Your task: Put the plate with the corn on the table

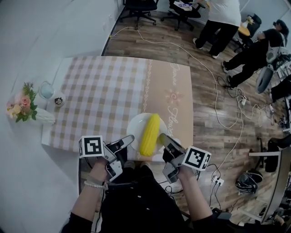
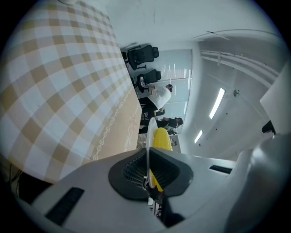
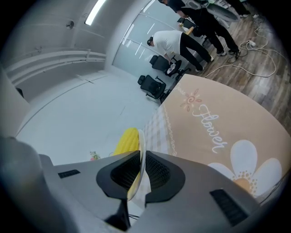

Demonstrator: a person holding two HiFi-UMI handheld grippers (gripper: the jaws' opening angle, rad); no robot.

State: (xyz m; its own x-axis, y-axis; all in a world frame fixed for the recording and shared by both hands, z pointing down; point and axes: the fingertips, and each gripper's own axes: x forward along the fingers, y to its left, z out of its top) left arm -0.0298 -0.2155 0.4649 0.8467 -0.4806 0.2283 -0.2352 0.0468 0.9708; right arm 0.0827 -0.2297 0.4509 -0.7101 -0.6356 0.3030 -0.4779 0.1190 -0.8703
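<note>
Tabletop scene, seen steeply from above. A wooden floor (image 1: 209,118) is taking up the frame from 12 to 5 o'clock, and a white cable (image 1: 213,82) is trailing across it. A table (image 1: 100,91) is occupying the centre. Its cloth is showing beige checks toward 9 o'clock and a plain beige panel with script toward 3 o'clock. Two people (image 1: 223,20) are standing at 1 o'clock, near office chairs (image 1: 138,7) at 12 o'clock.

A white plate (image 1: 134,124) is sitting over the table's near edge, at 6 o'clock of the cloth. Whether it is touching the cloth cannot be told. The left gripper (image 1: 128,139) is pinching the plate's rim at the plate's 8 o'clock, with its jaws nearly together and only the thin rim between the pads. The right gripper (image 1: 163,138) is pinching the rim at the plate's 4 o'clock in the same way, its jaws drawn in on the rim. The yellow corn (image 1: 149,135) is lying on the plate between the two grippers, its long axis running from 12 to 6 o'clock.

A white vase of flowers (image 1: 27,110) is standing beyond the table's 9 o'clock edge, with a pale blue cup (image 1: 47,90) just beside it.
</note>
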